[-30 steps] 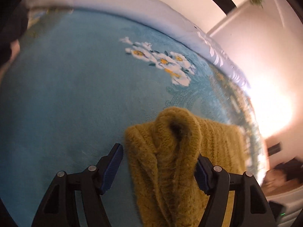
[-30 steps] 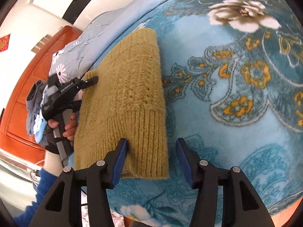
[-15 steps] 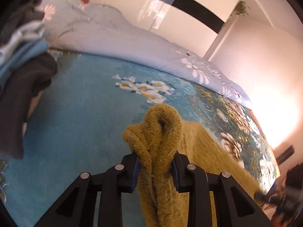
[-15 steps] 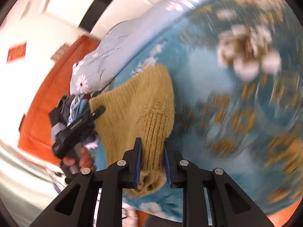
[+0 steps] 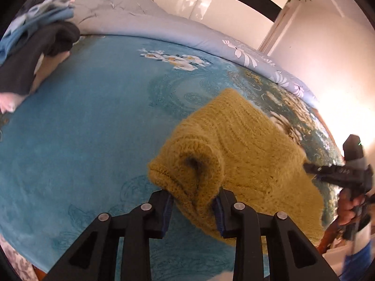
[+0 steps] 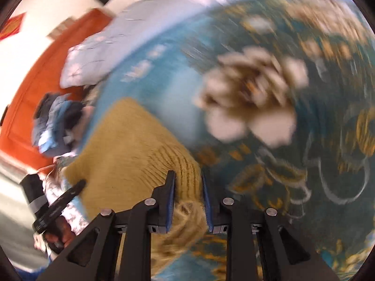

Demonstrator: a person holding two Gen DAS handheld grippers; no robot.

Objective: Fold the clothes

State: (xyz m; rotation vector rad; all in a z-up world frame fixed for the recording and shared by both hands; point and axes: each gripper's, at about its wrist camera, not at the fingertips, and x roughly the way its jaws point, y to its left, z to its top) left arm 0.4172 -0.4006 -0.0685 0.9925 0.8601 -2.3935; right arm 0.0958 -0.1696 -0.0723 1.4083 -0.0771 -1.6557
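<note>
A folded mustard-yellow knit sweater [image 5: 246, 145] hangs between my two grippers above the blue floral blanket [image 5: 82, 128]. My left gripper [image 5: 193, 201] is shut on a bunched corner of the sweater. My right gripper [image 6: 187, 187] is shut on the ribbed hem of the sweater [image 6: 131, 145]; that view is motion-blurred. The right gripper also shows in the left wrist view [image 5: 346, 171] at the sweater's far edge. The left gripper shows in the right wrist view [image 6: 58, 201] at the lower left.
A pile of dark and light-blue clothes [image 5: 39, 35] lies at the blanket's far left. A pale floral duvet [image 5: 164, 30] runs along the back. An orange wooden headboard [image 6: 39, 70] stands behind the pile. White walls lie beyond.
Both grippers closed on the sweater and lifted it off the blanket. The sweater now hangs stretched between them, and the right wrist view swings fast.
</note>
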